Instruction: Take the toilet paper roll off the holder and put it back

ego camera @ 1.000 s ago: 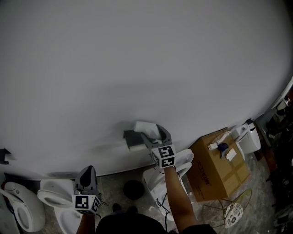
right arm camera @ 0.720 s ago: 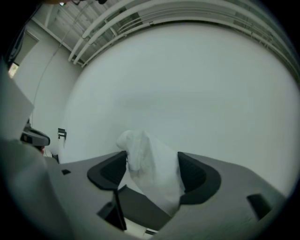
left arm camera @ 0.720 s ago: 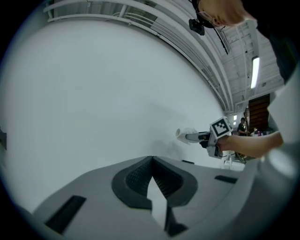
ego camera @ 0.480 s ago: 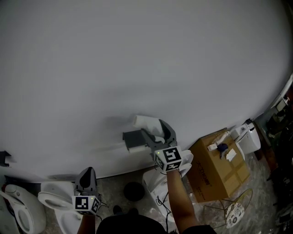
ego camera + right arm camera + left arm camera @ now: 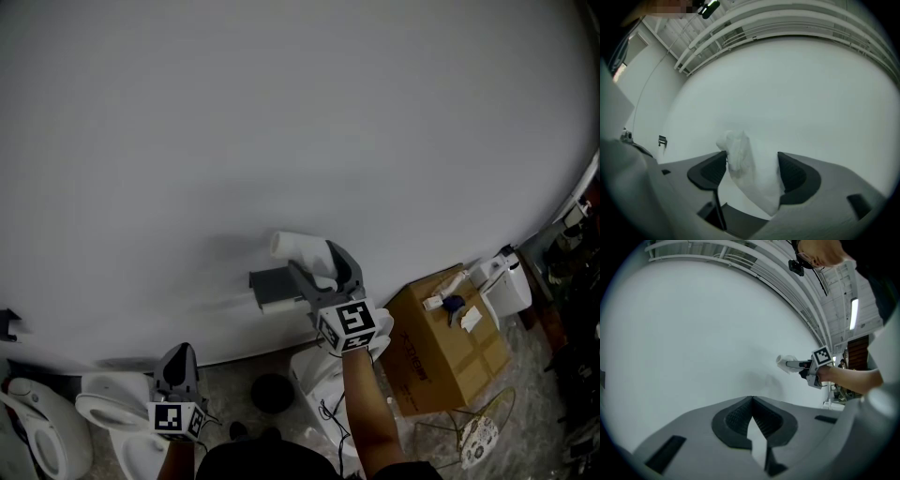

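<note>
Right tongs (image 5: pixel 751 165) grip roll (image 5: pixel 295 247) near holder (image 5: pixel 272 284) | left tongs (image 5: pixel 752 400) closed, empty | I fear the squeezed roll could slip or miss the holder.

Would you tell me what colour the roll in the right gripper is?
White; the roll shows best in the right gripper view.

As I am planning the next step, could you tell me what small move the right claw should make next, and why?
Probably lower the toilet paper roll back toward the grey holder on the wall. The right claw is clamped on the roll, which hangs above the holder and seems off it, so only putting it back remains.
</note>
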`<state>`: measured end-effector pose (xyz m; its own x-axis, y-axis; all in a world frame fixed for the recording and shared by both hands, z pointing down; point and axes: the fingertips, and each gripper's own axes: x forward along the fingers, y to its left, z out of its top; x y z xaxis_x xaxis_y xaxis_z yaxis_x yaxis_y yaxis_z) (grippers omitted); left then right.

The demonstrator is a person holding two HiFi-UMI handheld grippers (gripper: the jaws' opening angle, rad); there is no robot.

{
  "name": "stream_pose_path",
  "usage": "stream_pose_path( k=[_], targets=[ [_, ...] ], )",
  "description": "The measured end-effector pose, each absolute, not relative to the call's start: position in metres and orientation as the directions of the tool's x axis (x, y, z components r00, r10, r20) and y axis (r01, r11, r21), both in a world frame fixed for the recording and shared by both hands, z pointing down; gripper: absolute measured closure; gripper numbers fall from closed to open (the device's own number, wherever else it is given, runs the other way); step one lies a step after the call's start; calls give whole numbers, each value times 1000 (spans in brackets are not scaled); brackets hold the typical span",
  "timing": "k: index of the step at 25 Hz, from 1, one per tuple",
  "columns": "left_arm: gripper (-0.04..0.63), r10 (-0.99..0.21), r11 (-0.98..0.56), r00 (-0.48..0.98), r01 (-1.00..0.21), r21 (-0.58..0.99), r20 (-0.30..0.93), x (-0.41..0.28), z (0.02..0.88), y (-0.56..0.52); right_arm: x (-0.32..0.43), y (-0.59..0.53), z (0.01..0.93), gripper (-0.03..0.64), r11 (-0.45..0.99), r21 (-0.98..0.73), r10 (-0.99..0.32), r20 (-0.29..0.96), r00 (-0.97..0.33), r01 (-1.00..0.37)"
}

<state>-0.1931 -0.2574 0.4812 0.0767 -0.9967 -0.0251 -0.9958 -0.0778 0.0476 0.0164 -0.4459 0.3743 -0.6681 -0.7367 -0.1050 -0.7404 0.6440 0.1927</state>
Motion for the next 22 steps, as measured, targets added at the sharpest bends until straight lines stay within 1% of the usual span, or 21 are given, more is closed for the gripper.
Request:
stream_pose_path(
  k=[6,10,14,18,22],
  targets=[
    [592,-995,-92,91,-995,33,-28,-190,484,-259,19,-455,393,270,642,179,-747,-73,-661,-746],
    [592,-996,-85,85,-994,62,-11,-188,483,-259,19,-462,409,270,642,171,-753,-42,-657,-747],
    [592,-996,-91,90,-995,37,-21,-191,486,-260,18,-469,429,270,649,150,-754,-5,-657,-746],
    [592,-997,-75,76,-995,73,2,-190,481,-260,15,-474,450,272,652,148,-755,36,-655,-744],
    [592,-997,-74,74,-995,70,4,-191,483,-258,11,-477,466,271,660,123,-751,60,-658,-742]
  ],
)
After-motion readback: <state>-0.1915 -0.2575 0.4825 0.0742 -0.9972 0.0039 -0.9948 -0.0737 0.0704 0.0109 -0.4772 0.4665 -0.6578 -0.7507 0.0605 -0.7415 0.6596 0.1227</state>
